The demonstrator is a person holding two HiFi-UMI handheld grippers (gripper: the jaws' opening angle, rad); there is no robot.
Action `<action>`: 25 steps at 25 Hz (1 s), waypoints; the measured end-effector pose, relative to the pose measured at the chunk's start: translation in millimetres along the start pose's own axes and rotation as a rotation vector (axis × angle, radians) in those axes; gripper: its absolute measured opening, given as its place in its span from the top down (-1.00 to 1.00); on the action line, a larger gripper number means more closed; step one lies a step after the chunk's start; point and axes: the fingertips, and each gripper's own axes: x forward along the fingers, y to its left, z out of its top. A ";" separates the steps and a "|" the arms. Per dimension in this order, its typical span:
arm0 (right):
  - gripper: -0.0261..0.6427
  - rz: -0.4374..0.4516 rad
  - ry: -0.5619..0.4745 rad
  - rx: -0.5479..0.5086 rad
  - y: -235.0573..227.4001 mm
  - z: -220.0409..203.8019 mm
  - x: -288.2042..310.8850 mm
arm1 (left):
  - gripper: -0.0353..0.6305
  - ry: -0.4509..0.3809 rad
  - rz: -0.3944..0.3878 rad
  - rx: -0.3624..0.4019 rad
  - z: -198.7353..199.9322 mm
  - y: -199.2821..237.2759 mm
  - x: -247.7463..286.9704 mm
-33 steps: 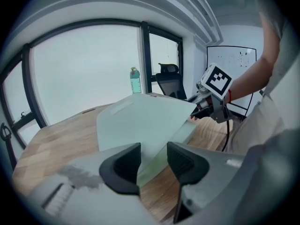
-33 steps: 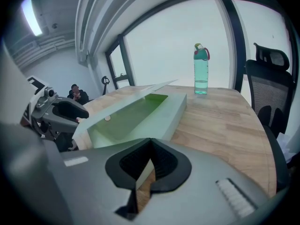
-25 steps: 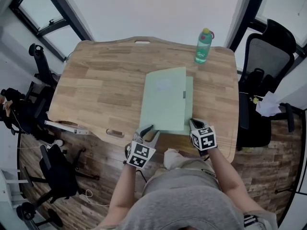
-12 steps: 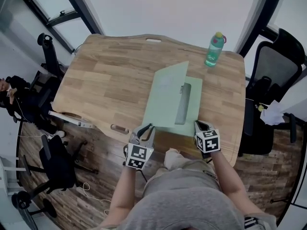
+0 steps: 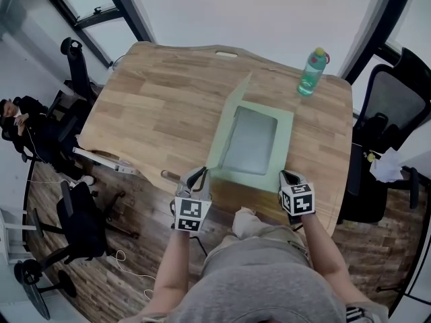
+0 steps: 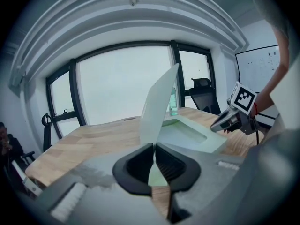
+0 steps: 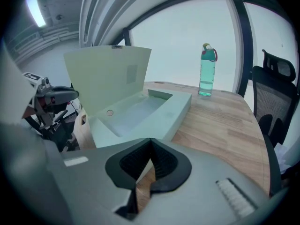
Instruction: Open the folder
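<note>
Left gripper (image 5: 200,173), at the lower centre of the head view, is clamped on the near corner of the thin pale green hinged cover (image 5: 227,121). Its jaws have just been closing, and the left gripper view shows the sheet pinched between the black pads (image 6: 138,165). Lower right of centre, the right gripper (image 5: 287,175) has its jaws together at the near right corner of the pale green rectangular box folder (image 5: 254,140), seemingly nipping the base's edge to steady it.

The folder lies mid-way across the light wooden table (image 5: 155,99), its long axis running from the near edge toward the top of the frame. The cover stands almost upright along the left long side, where the hinge appears to be. The left gripper is thus the nearer one, and the cover probably has to fall toward the bare wood at left.

Only the right gripper view shows the cover's inner face and the shallow tray; only the head view shows the hinge line. Beyond, at upper right, stands a translucent green water bottle (image 5: 312,71).
</note>
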 end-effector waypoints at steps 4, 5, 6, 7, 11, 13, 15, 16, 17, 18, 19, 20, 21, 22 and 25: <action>0.92 -0.002 0.007 -0.006 0.2 -0.3 -0.4 | 0.86 0.000 0.052 -0.041 -4.8 17.1 -1.3; 0.91 -0.002 0.010 -0.006 0.2 0.1 -0.5 | 0.86 0.001 0.064 -0.057 -5.9 21.6 -1.4; 0.91 -0.002 0.012 -0.005 0.1 0.2 -0.6 | 0.86 0.001 0.076 -0.075 -6.8 26.0 -1.5; 0.91 -0.001 0.014 -0.004 -0.2 0.2 -0.6 | 0.86 0.000 0.087 -0.096 -7.4 30.1 -1.6; 0.91 -0.005 0.016 -0.008 0.5 -0.1 -0.5 | 0.86 -0.004 0.133 -0.175 -14.8 46.0 -2.2; 0.91 -0.006 0.018 -0.010 1.2 0.1 -0.1 | 0.86 0.000 0.159 -0.209 -22.2 55.0 -2.3; 0.91 -0.005 0.021 -0.009 0.6 -0.3 0.0 | 0.86 0.004 0.184 -0.250 -29.7 62.6 -1.9; 0.91 -0.004 0.024 -0.008 0.4 -0.7 -0.1 | 0.86 0.006 0.197 -0.270 -33.5 66.3 -1.6; 0.91 -0.004 0.026 -0.009 0.4 -0.9 -0.1 | 0.86 0.009 0.212 -0.287 -37.3 70.2 -1.4; 0.91 -0.004 0.028 -0.011 0.7 -0.7 0.0 | 0.85 0.015 0.228 -0.301 -41.2 74.6 -1.1; 0.91 -0.004 0.029 -0.013 1.4 -0.1 0.2 | 0.83 0.022 0.245 -0.314 -45.2 79.4 -0.7; 0.91 -0.004 0.028 -0.015 2.0 0.7 0.5 | 0.82 0.032 0.263 -0.324 -49.5 84.2 -0.1; 0.91 -0.003 0.028 -0.017 2.4 1.3 0.8 | 0.80 0.044 0.281 -0.333 -54.1 88.7 0.7; 0.91 -0.002 0.028 -0.017 2.3 1.5 1.0 | 0.78 0.058 0.298 -0.342 -59.3 92.5 1.8; 0.91 0.003 0.030 -0.014 1.3 0.5 0.8 | 0.73 0.095 0.334 -0.389 -75.9 100.7 5.0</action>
